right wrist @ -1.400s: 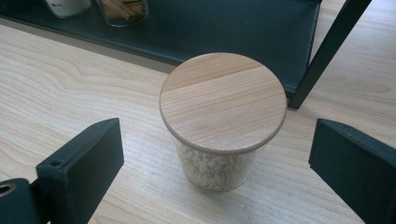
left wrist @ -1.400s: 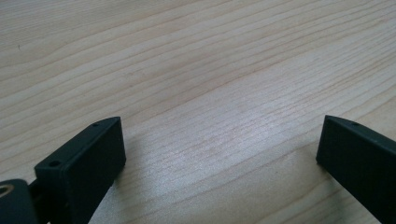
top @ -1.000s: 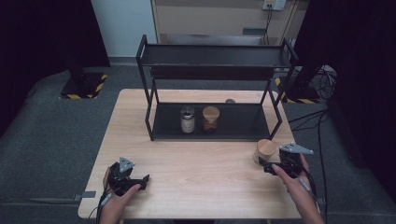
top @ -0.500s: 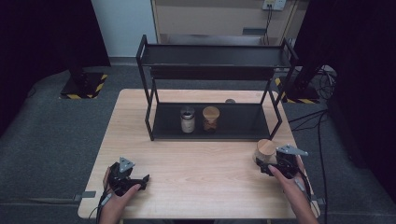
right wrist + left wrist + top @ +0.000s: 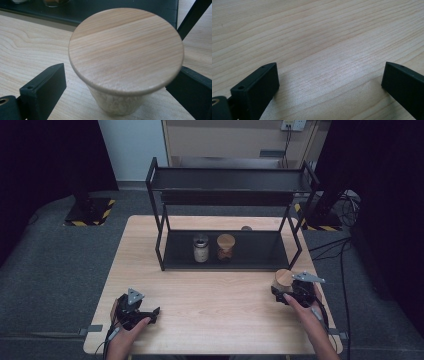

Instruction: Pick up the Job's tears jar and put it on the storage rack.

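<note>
Right gripper (image 5: 120, 100) fingers (image 5: 42, 87) spread wide around jar (image 5: 125, 57) with wooden lid, not clamping, jar standing on table (image 5: 210, 295) just before shelf rack (image 5: 230, 255), likely bound there beside two jars; left gripper (image 5: 329, 87) spread, idle

Round wooden jar lid (image 5: 126, 47): pale tan, straight grain.
Metal two-tier shelf rack (image 5: 230, 180): black.
Wooden table (image 5: 210, 290): light, streaked grain.

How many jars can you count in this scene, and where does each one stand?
3. Two stand side by side on the rack's lower shelf: a metal-lidded jar and a wooden-lidded jar. A third jar stands on the table between the right gripper's jaws.
</note>
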Motion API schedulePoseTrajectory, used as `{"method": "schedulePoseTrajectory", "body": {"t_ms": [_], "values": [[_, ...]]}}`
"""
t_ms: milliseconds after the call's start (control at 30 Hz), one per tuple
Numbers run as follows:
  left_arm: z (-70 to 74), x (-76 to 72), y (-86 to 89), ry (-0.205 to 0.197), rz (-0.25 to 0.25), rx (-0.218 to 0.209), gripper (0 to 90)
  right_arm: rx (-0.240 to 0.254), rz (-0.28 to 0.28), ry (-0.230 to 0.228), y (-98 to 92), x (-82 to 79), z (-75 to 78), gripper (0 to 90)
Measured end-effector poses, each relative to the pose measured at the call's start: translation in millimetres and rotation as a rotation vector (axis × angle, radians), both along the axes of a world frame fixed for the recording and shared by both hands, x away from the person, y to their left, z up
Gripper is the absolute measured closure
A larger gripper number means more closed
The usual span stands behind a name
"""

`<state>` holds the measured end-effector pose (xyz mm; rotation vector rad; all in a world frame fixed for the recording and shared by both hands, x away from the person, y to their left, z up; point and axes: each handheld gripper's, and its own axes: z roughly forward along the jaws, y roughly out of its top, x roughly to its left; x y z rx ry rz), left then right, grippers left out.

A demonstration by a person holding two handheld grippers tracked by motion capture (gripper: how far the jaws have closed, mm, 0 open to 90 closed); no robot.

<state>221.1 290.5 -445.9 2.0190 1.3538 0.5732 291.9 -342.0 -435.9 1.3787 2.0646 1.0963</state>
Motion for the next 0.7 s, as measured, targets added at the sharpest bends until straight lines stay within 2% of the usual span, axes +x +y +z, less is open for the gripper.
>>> {"method": "schedulePoseTrajectory", "body": {"t_ms": [367, 700], "values": [[0.0, 0.0, 0.0, 0.0, 0.0, 0.0, 0.0, -0.019, -0.004, -0.017, 8.7, 6.1, -1.9, 6.7], [0.0, 0.0, 0.0, 0.0, 0.0, 0.0, 0.0, -0.038, -0.026, -0.054, 13.8, 3.8, -5.0, 19.2]]}}
